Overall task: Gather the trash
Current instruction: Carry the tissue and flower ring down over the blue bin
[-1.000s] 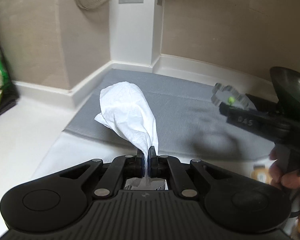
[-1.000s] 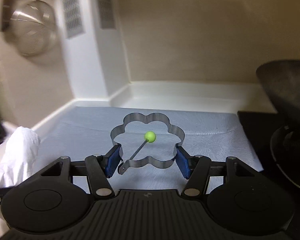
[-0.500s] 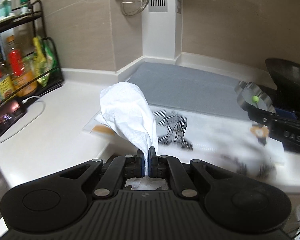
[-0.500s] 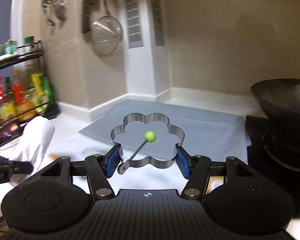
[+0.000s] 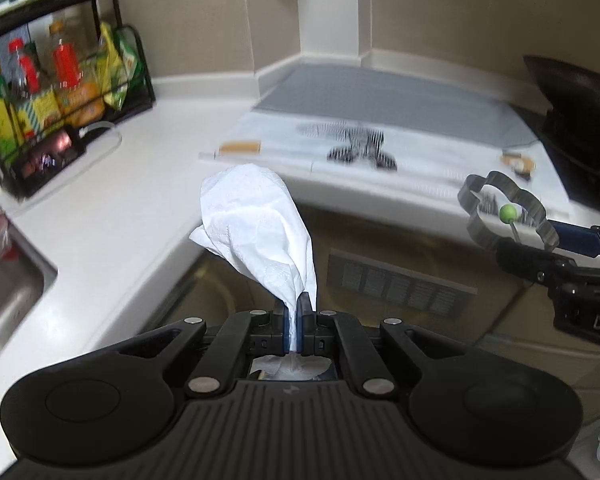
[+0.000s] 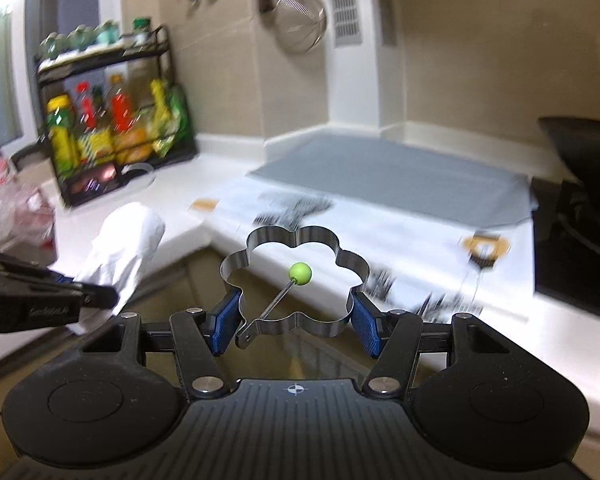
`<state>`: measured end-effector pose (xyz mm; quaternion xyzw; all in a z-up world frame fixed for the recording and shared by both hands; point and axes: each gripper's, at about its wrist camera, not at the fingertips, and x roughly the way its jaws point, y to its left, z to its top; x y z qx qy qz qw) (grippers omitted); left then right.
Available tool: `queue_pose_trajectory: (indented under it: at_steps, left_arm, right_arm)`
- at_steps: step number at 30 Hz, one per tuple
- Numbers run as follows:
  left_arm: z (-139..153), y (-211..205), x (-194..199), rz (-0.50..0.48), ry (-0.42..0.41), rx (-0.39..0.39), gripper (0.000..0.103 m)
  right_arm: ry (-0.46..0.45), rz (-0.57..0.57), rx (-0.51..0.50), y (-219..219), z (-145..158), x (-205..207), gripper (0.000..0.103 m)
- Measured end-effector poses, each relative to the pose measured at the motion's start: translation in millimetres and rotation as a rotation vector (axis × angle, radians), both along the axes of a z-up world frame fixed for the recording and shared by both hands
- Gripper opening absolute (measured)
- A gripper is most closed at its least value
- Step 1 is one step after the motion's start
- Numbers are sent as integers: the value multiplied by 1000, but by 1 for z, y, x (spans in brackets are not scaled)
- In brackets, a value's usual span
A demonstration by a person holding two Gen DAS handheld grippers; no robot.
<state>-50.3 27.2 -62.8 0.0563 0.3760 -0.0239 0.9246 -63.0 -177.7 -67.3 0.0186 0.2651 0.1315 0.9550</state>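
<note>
Both grippers have drawn back from the grey mat (image 5: pixel 380 92): the counter (image 5: pixel 112 208) edge and a glass-fronted unit below it now show, and a bottle rack (image 5: pixel 60 80) has come into sight. Left gripper (image 5: pixel 295 312) stays clamped on a crumpled white tissue (image 5: pixel 256 228) standing up from its jaws. Right gripper (image 6: pixel 296 314) still grips a flower-shaped metal ring (image 6: pixel 296 276) with a green knob.

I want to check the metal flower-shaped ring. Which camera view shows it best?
The right wrist view: the flower-shaped ring sits centred, whole, clamped between the right hand-held gripper pads. The left wrist view shows it only small, at the right edge.
</note>
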Motion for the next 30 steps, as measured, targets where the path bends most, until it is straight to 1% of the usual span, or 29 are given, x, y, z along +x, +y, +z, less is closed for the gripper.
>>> queue_pose_trajectory:
  at_steps: [3,7,11,16,21,25,30]
  left_arm:
    - [-14,1,-10,19,21,7,3]
    - [-33,-1,-19,25,53,9,3]
    - [-56,-1,-23,36,110,2,3]
    - [-89,-4,-31,51,178,22,3]
    - [-114,0,-29,75,262,-17,3]
    - [-124,2,-26,77,290,-14,3]
    - [-139,4,-19,63,362,-56,3]
  right_arm:
    - [31,14,-21,5,-12,-7,63]
    - [52,17,-78,10,-31,-14,63]
    - [108,21,-85,11,-51,-16,63]
    - [179,47,-100,19,-79,-18,63]
    - [247,65,-109,25,-100,-16,63]
    - [279,73,-114,27,-109,-14,63]
    - [310,82,-119,29,-118,-13,63]
